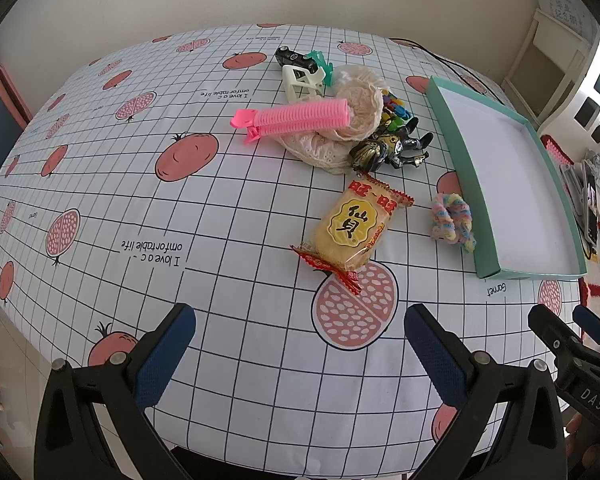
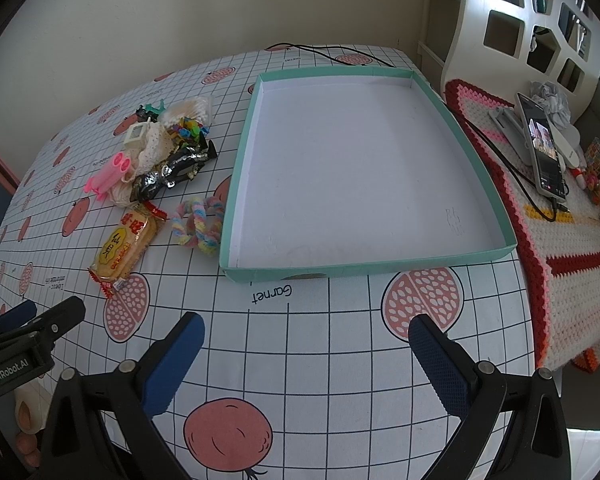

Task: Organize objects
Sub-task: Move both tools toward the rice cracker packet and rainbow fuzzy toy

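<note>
The counter (image 2: 332, 360) under its pomegranate-print cloth carries a shallow teal tray (image 2: 440, 258), nothing in it yet. Left of the tray lies the clutter: a lace cloth (image 1: 332, 152), a pink hair roller (image 1: 296, 120), a rice cracker packet (image 1: 352, 228), a pastel scrunchie (image 1: 452, 220) just beside the tray wall, and a dark toy figure (image 1: 392, 148). Both claws, left (image 1: 300, 344) and right (image 2: 306, 350), hang wide at the near edge, holding nothing. Sorting hasn't begun, I'd say; next comes reaching for something near, likely the packet.
</note>
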